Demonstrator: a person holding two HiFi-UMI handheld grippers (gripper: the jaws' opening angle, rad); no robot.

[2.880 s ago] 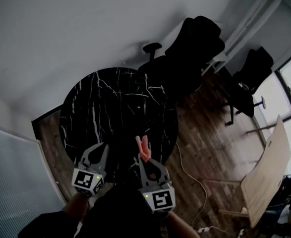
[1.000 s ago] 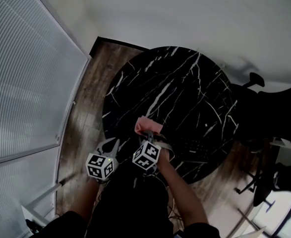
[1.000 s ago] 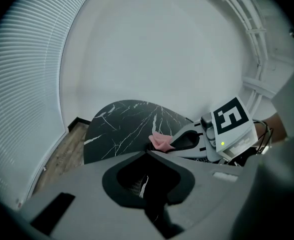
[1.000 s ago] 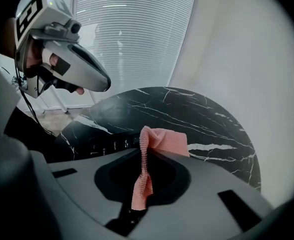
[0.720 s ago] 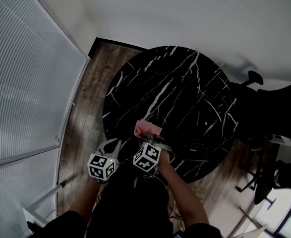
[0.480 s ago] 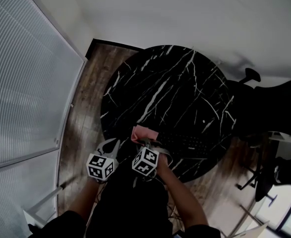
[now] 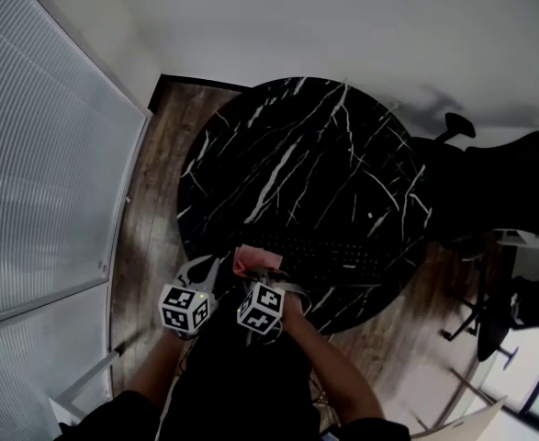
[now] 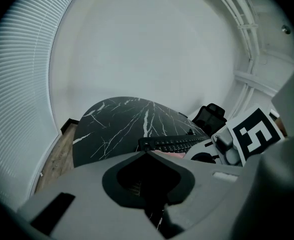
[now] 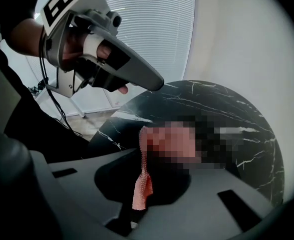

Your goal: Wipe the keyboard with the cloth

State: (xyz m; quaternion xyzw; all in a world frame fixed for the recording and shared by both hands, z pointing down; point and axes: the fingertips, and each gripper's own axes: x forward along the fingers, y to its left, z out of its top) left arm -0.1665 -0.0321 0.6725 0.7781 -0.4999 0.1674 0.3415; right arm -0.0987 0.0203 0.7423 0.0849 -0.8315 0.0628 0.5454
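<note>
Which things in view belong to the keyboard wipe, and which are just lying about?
Job: cloth, clamped in the right gripper; keyboard; table it lies on.
Lying about: office chairs beside the table; window blinds.

An office: swivel chairs point(image 7: 508, 180), a keyboard point(image 7: 329, 254) on a round marble table point(image 7: 297, 150).

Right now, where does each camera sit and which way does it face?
Head view: on the head, facing down at the table, keyboard, arms, left gripper and right gripper.
Left gripper view: on that gripper, facing across the table to a wall; own shut jaws show.
Right gripper view: on that gripper, facing the blinds; jaws pinch the cloth.
Shared: each gripper view shows the other gripper.
</note>
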